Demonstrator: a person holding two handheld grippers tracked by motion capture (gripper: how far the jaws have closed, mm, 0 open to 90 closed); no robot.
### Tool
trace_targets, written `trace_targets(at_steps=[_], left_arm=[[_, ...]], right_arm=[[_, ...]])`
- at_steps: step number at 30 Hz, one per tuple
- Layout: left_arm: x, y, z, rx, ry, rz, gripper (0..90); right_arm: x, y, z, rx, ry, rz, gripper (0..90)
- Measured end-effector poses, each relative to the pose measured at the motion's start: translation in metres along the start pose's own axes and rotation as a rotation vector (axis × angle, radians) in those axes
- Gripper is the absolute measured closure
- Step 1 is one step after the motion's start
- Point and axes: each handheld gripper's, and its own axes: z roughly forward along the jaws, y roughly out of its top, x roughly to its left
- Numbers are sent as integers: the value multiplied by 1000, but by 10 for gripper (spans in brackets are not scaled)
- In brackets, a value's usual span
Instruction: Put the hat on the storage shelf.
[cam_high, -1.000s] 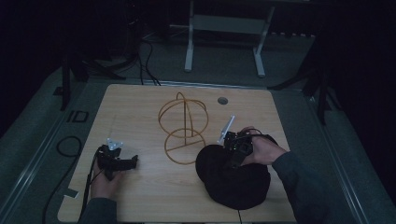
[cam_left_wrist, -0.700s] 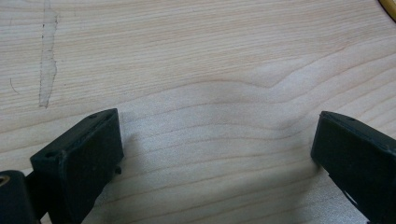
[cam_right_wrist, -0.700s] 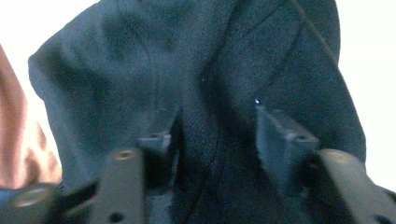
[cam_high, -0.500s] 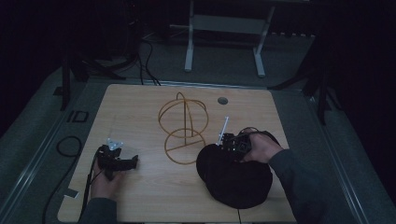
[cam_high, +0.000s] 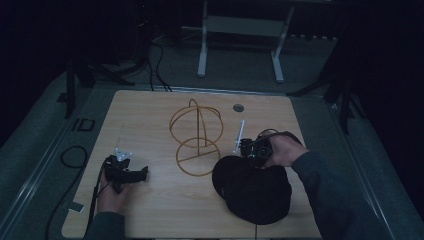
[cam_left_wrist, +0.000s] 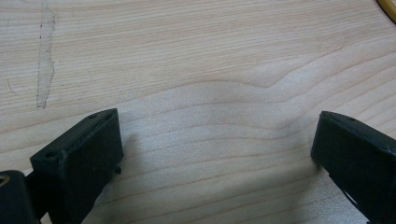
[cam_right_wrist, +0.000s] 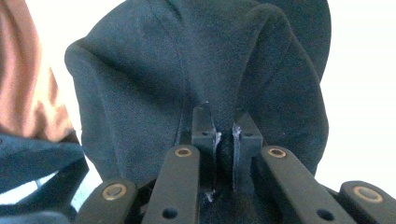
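On the near right of the wooden bench (cam_high: 150, 115) lies a black cap (cam_high: 252, 192), a dark rounded heap close to the near edge. The right tongs (cam_high: 250, 152) sit at the cap's far edge, held in the person's right hand (cam_high: 282, 150), whose sleeve runs in from the near right corner. In the right gripper view the two black jaws stand almost together, having just been closing, and a fold of the cap's cloth (cam_right_wrist: 201, 70) is pinched between them; the fabric bunches up on both sides of the grip. A thin white stick (cam_high: 239, 136) rises from that gripper, leaning toward the far side.

On the near left, the left tongs (cam_high: 142, 172) rest low over the bench, well apart from the cap, held in the left hand (cam_high: 112, 192). In the left gripper view their jaws stand wide apart with bare wood grain between them, gripping nothing.

Farther in, near the middle of the bench, stands a yellow wire stand (cam_high: 196, 137): a flat ring at the base with an upright post and crossed hoops above. It is just left of the right tongs. A small round hole (cam_high: 238, 107) marks the bench toward the far side.
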Motion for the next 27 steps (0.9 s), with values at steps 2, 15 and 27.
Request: trace_targets(at_steps=[2,15,27], left_arm=[[0,0,0,1,0,1,19],[0,0,0,1,-1,3,19],[0,0,0,4,-1,5,19]], right_arm=[[-1,-1,-3,3,-3,6,825],[-10,-11,-28,-10,-14,18,820],[-12,-11,-60,-25,-41,-9,824]])
